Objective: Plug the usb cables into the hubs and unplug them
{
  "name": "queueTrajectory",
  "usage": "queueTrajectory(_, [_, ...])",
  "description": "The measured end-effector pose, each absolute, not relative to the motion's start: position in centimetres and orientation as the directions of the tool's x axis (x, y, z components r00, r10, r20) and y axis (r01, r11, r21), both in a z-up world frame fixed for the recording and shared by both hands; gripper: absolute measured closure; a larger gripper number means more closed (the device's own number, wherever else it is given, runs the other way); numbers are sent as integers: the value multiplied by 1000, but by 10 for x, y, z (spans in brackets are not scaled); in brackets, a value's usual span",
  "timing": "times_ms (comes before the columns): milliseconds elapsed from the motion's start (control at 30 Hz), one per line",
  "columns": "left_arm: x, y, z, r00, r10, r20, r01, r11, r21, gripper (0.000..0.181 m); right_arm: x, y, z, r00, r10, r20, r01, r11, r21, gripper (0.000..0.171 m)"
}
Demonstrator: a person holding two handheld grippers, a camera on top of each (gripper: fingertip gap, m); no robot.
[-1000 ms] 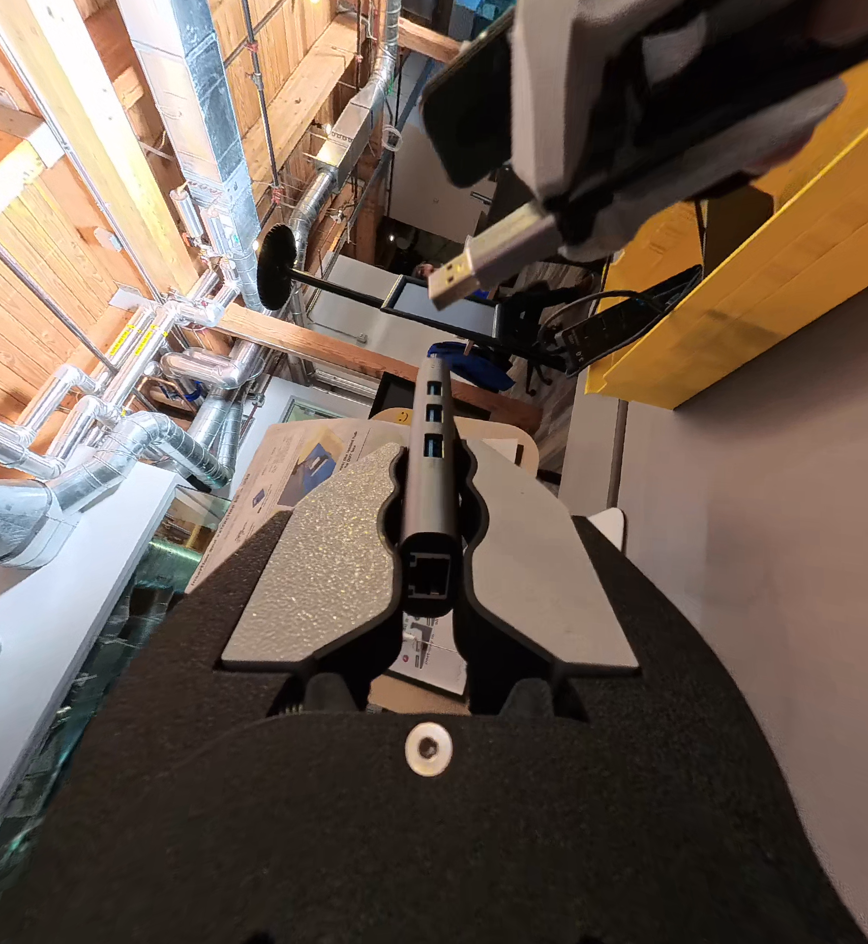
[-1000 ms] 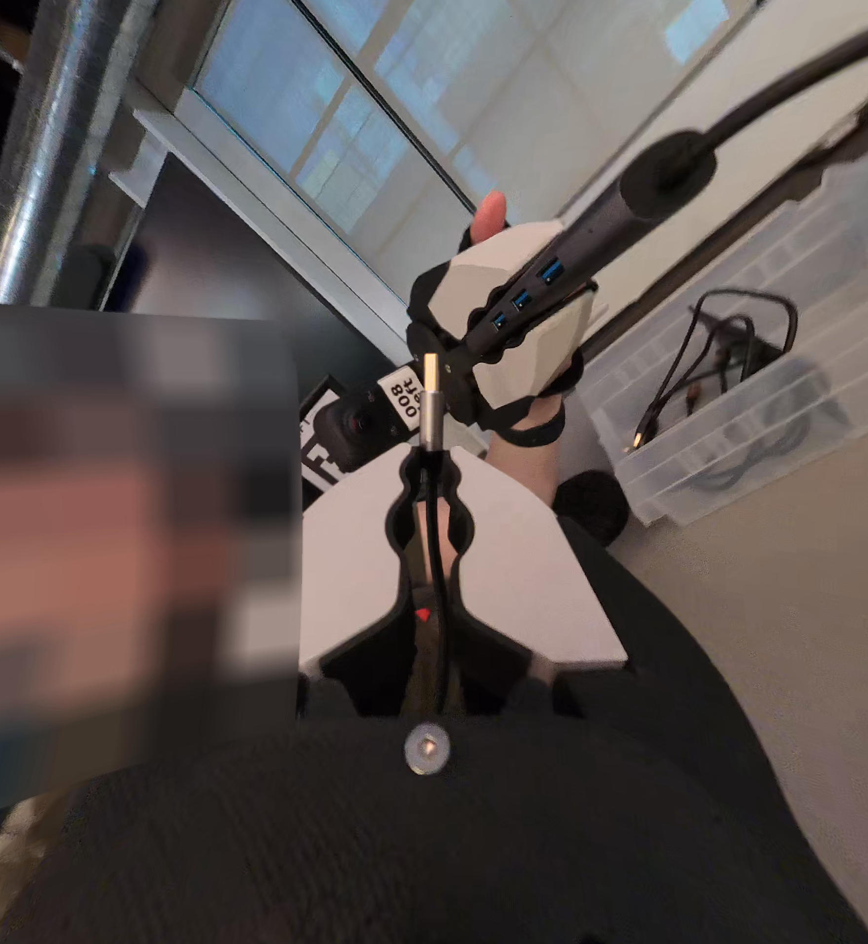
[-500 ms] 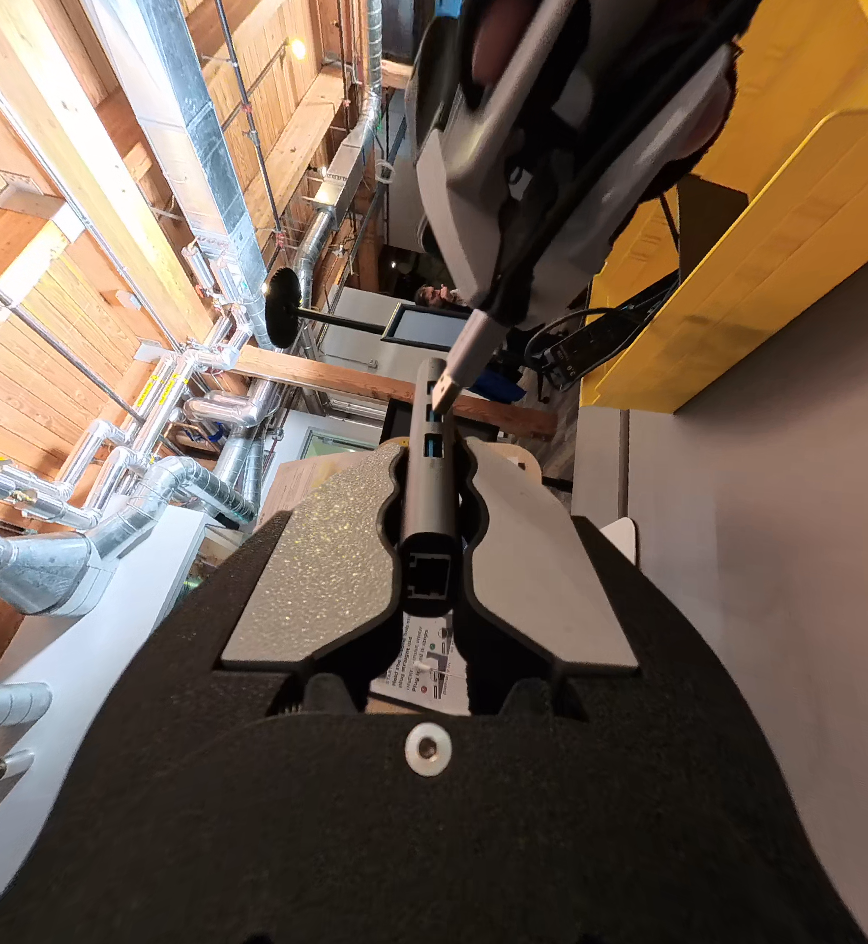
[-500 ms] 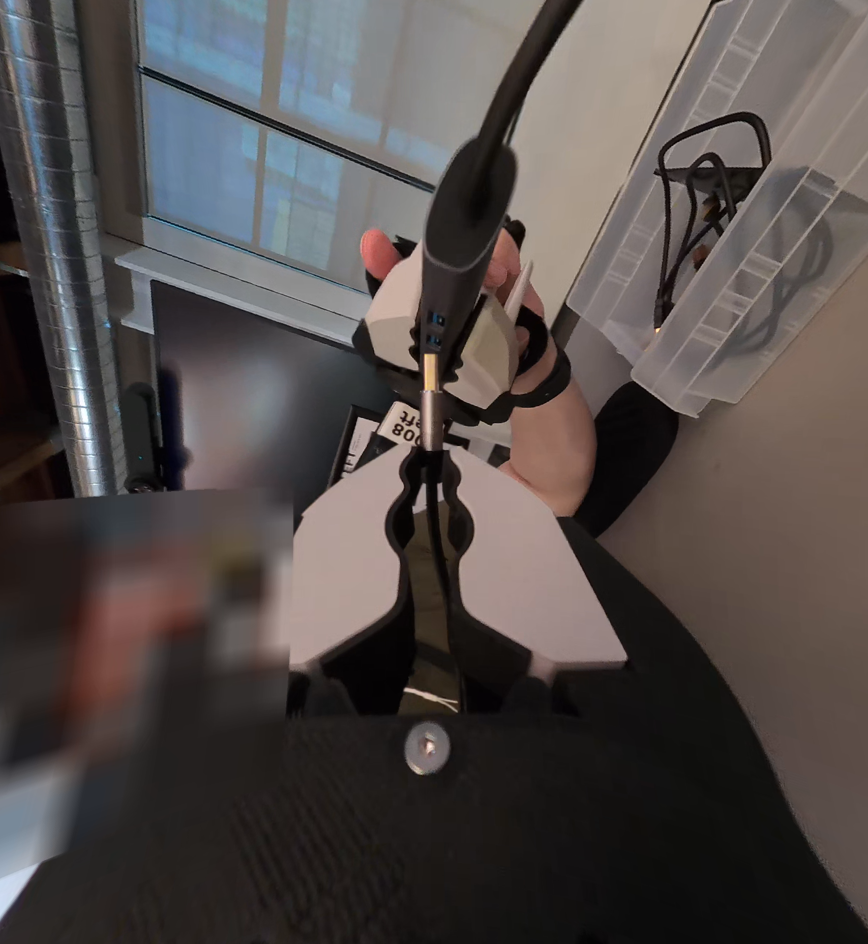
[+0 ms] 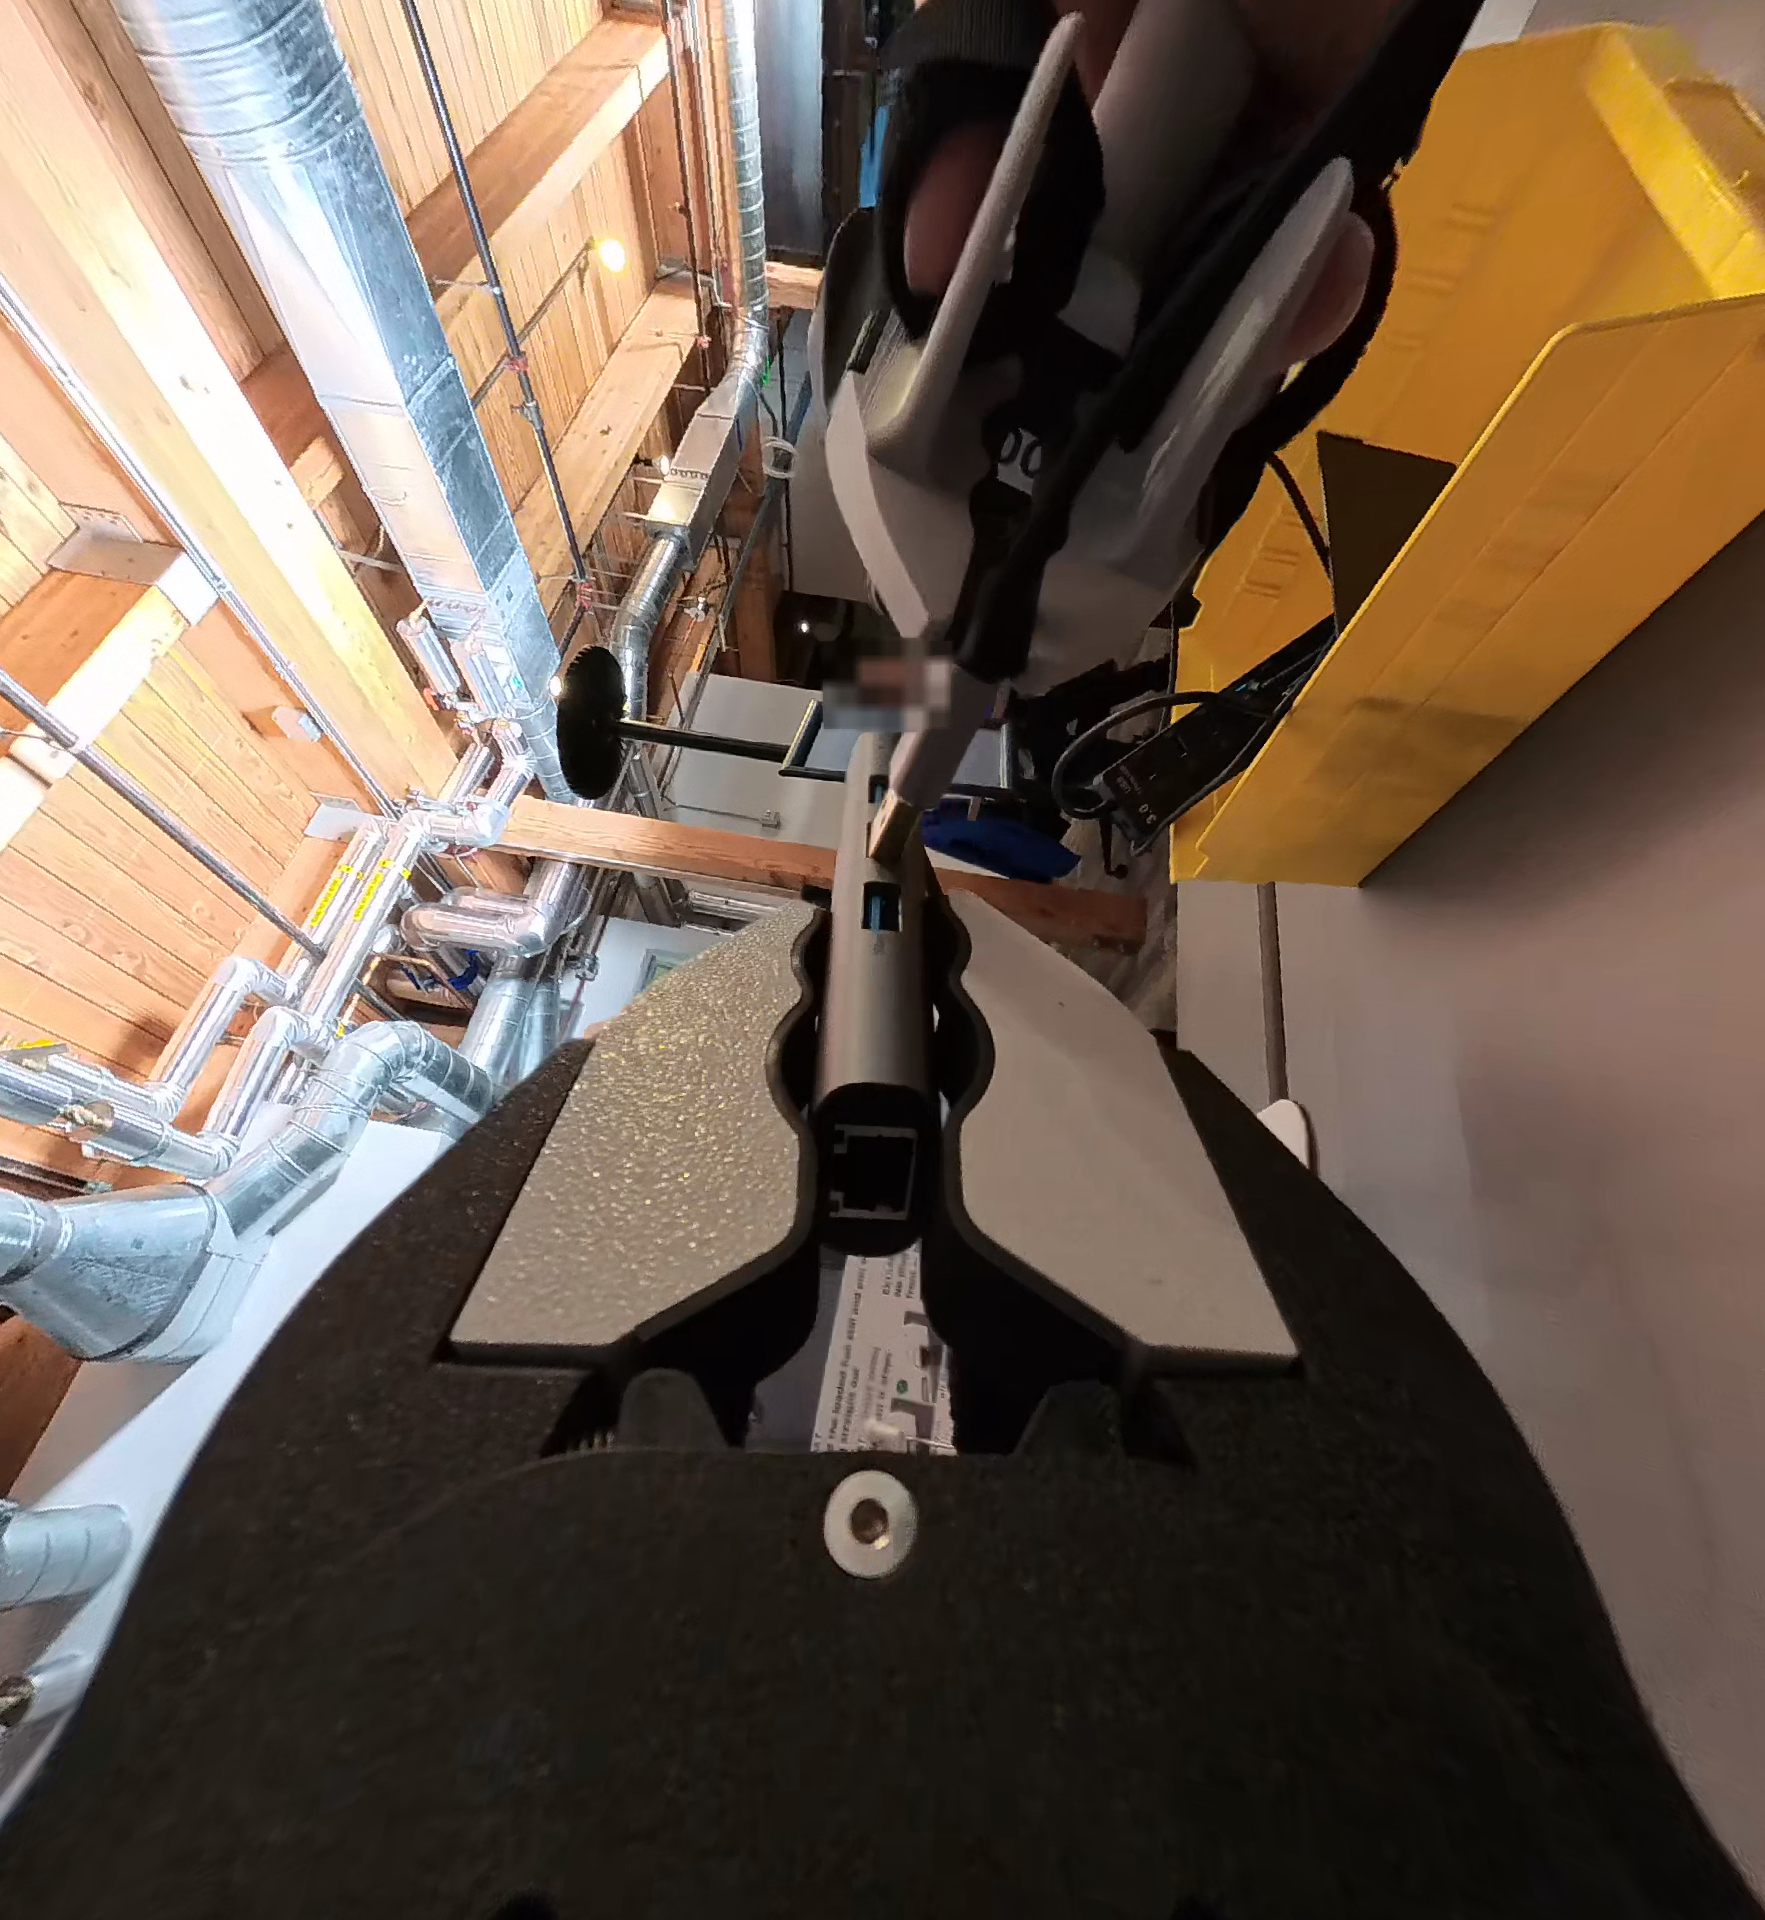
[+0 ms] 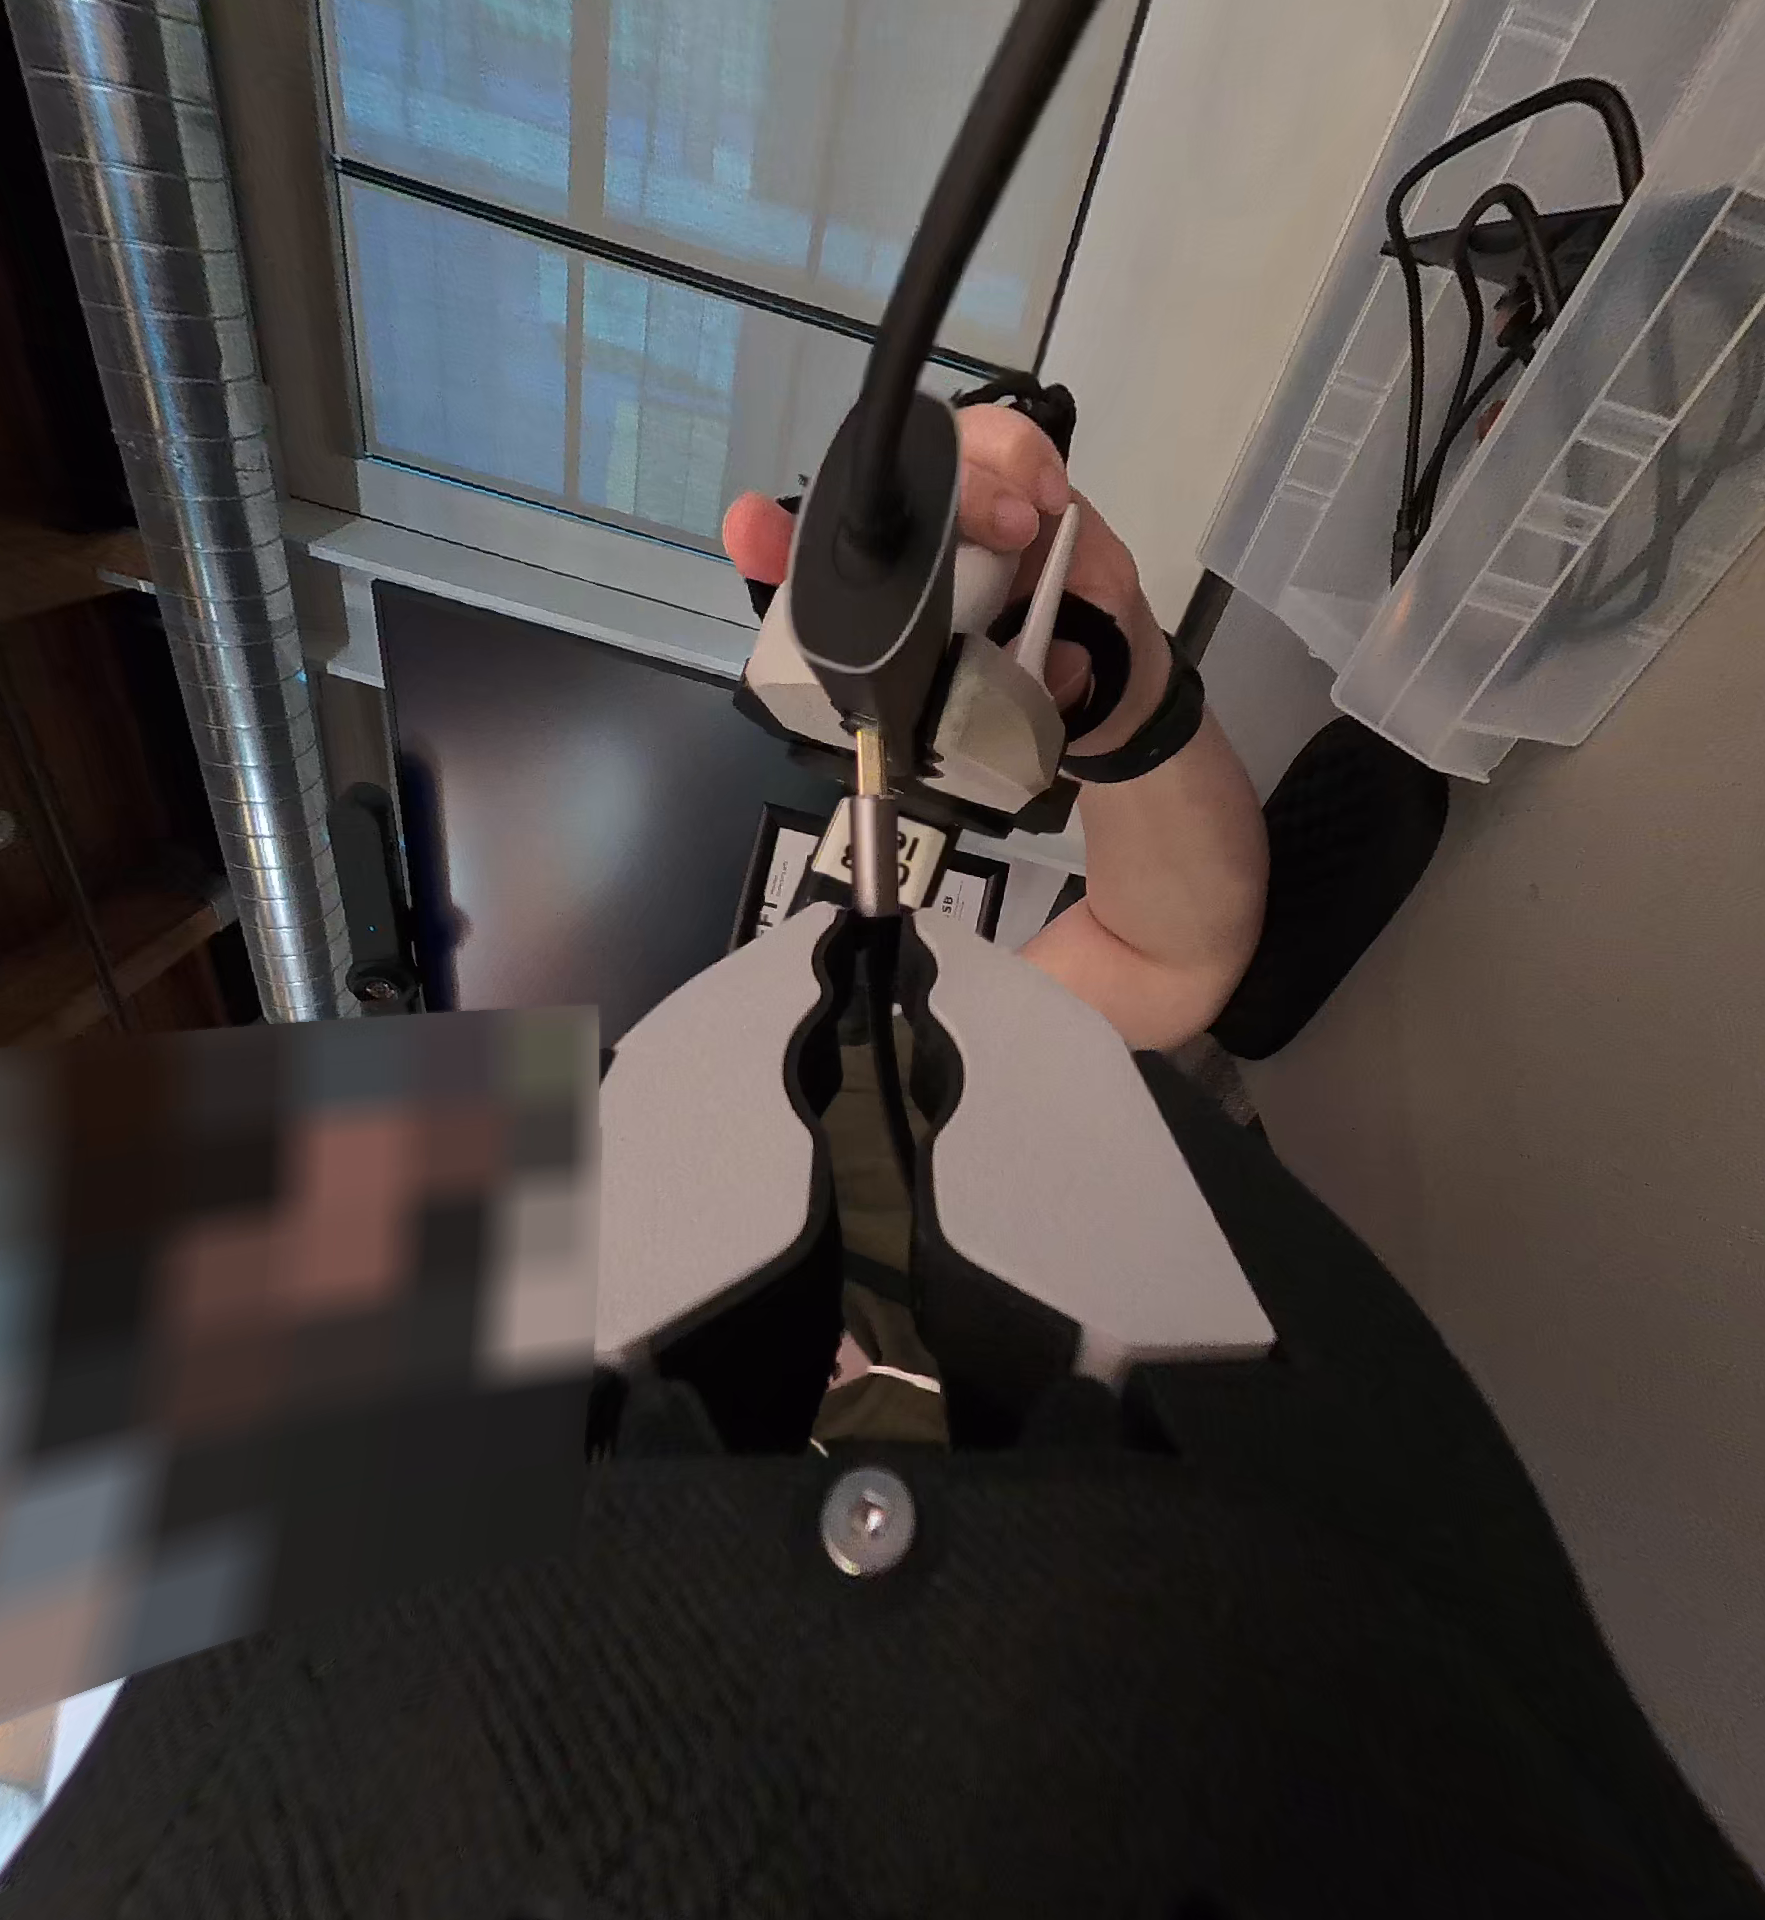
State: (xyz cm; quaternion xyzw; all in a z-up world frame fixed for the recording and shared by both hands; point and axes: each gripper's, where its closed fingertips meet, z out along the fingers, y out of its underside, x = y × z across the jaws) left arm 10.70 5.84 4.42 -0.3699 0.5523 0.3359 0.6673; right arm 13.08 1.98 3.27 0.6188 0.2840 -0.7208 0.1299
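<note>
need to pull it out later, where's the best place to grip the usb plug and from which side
Grip the grey metal shell of the usb plug, just behind the tip entering the hub. Close on its flat faces, coming in along the cable's axis, as the right gripper does now.

dark grey hub (image 5: 873,997) clamped lengthwise; silver usb plug (image 5: 909,792) tip entering middle port.
</note>
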Motion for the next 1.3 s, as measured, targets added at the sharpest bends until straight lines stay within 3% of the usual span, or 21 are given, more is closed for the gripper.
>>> queueTrajectory(167, [111, 55, 39, 54, 107, -993, -873, 488, 5, 165, 133, 17, 27, -163, 136, -977, 554, -807, -205, 163])
queueTrajectory(300, [115, 56, 36, 43, 109, -993, -872, 490, 16, 165, 137, 18, 24, -148, 142, -979, 559, -804, -201, 163])
queueTrajectory(533, [117, 62, 30, 83, 35, -996, -876, 479, -57, 164, 140, 24, 19, -132, 186, -974, 547, -805, -228, 163])
queueTrajectory(867, [111, 73, 28, 150, -22, -988, -891, 430, -145, 164, 135, 39, 19, -86, 407, -909, 517, -762, -390, 160])
queueTrajectory(1033, [109, 76, 27, 171, -42, -984, -893, 417, -173, 164, 133, 39, 16, -60, 422, -904, 538, -749, -386, 152])
queueTrajectory(1200, [113, 75, 22, 172, -62, -983, -880, 438, -182, 164, 127, 42, 14, -60, 478, -876, 498, -747, -441, 161])
queueTrajectory(1300, [110, 78, 23, 198, -71, -978, -878, 431, -209, 164, 128, 42, 24, -116, 403, -908, 496, -769, -404, 163])
